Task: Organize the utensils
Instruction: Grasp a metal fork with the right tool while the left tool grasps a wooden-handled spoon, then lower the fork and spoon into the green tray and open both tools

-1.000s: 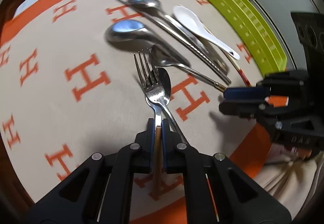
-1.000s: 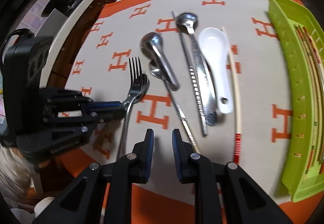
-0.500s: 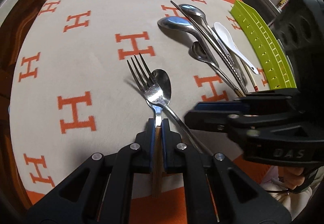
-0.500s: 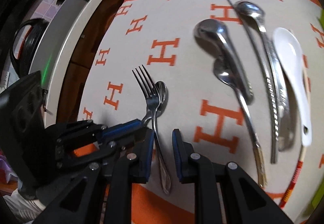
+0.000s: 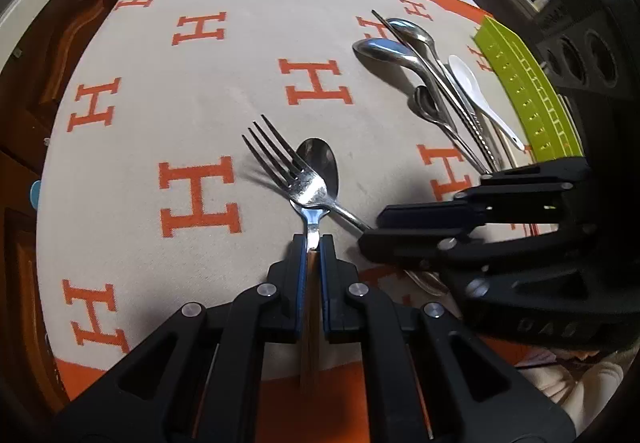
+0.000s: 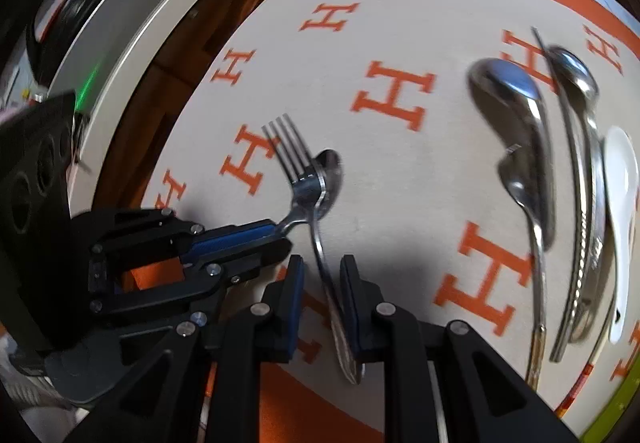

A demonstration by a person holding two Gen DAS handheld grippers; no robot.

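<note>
A steel fork (image 5: 296,179) lies with its head over the bowl of a small steel spoon (image 5: 320,159) on the cloth with orange H marks. My left gripper (image 5: 312,243) is shut on the fork's handle. In the right wrist view the left gripper (image 6: 276,235) comes in from the left, holding the fork (image 6: 300,179). My right gripper (image 6: 322,267) stands open, one finger on each side of the spoon's handle (image 6: 328,283). In the left wrist view the right gripper (image 5: 372,231) reaches the spoon from the right.
Further right lie a large steel spoon (image 6: 516,103), a gold-handled spoon (image 6: 524,199), a long steel spoon (image 6: 576,83), a white ceramic spoon (image 6: 620,183) and a chopstick. A green tray (image 5: 528,95) sits at the cloth's right edge. A person's sleeve shows at the lower right.
The right gripper has moved left from the cluster of spoons and now straddles the small spoon's handle. The left gripper has kept its hold on the fork.
</note>
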